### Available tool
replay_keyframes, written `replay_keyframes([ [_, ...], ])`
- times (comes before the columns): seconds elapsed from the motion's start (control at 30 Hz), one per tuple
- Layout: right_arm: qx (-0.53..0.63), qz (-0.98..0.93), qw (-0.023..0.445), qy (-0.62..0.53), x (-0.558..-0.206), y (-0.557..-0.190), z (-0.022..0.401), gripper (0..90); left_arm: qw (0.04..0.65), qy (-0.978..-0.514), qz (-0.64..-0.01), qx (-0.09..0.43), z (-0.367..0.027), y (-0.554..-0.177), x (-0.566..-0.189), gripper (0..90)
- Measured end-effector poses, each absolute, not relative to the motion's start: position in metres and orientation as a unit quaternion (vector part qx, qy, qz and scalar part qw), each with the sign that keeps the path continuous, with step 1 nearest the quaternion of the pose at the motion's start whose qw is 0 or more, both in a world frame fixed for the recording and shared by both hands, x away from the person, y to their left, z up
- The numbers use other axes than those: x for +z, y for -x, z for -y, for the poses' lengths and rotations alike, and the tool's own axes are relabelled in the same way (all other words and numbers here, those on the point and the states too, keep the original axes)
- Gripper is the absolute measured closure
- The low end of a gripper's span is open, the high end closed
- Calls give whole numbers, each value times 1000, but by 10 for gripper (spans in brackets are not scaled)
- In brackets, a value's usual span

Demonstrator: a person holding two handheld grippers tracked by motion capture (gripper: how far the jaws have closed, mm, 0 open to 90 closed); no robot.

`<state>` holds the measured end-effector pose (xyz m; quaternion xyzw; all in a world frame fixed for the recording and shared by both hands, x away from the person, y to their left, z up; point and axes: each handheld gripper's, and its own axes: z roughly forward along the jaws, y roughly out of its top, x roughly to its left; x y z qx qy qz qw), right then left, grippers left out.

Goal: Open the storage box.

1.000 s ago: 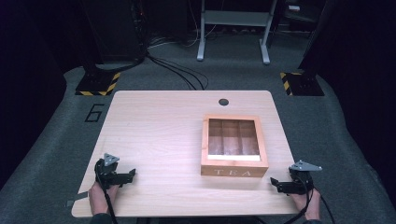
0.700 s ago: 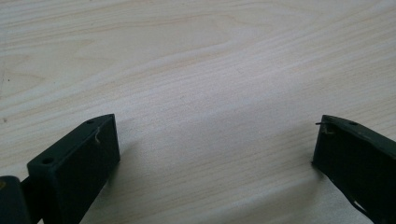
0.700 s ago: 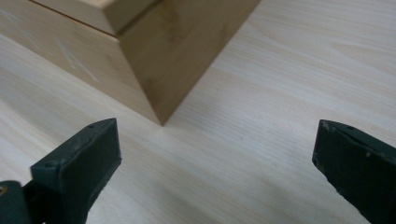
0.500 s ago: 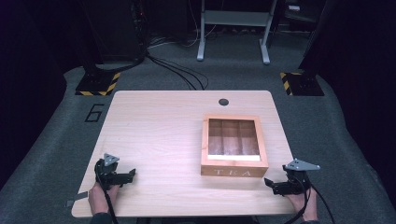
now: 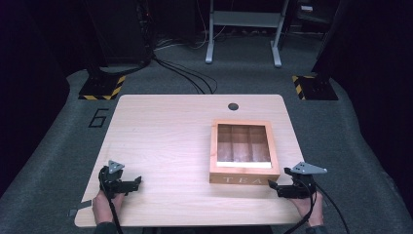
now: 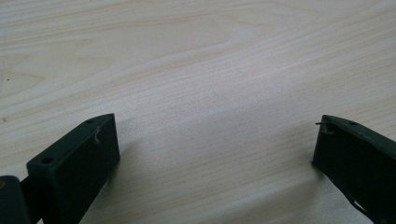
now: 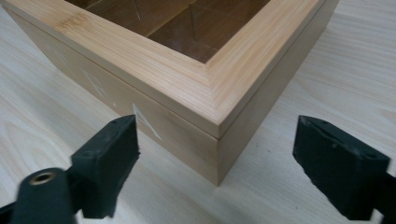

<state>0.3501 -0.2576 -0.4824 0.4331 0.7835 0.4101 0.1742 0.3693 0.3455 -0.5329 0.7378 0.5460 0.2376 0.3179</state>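
Presently the wooden tea box, lid closed, is seen right of centre on the table. Its near right corner is approached by the right gripper, jaws apart and just narrowing, nothing between them. A corner grip could slip or skew the box. The left gripper is held apart, idle.

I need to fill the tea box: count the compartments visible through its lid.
3, side by side under the tea box window: left, middle, right. Any further dividers may be hidden.
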Motion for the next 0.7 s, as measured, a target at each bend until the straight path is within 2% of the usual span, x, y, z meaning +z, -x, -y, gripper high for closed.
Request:
replay_keyframes([
  [0.23, 410, -785, 174, -432, -486, -350, 254, 344, 318, -738, -546, 237, -345, -369, -533, 3],
  [0.37, 421, -782, 174, -425, -487, -349, 255, 420, 318, -738, -546, 237, -345, -369, -533, 3],
  [0.7, 432, -777, 187, -419, -482, -344, 258, 486, 318, -738, -546, 237, -345, -369, -533, 3],
])
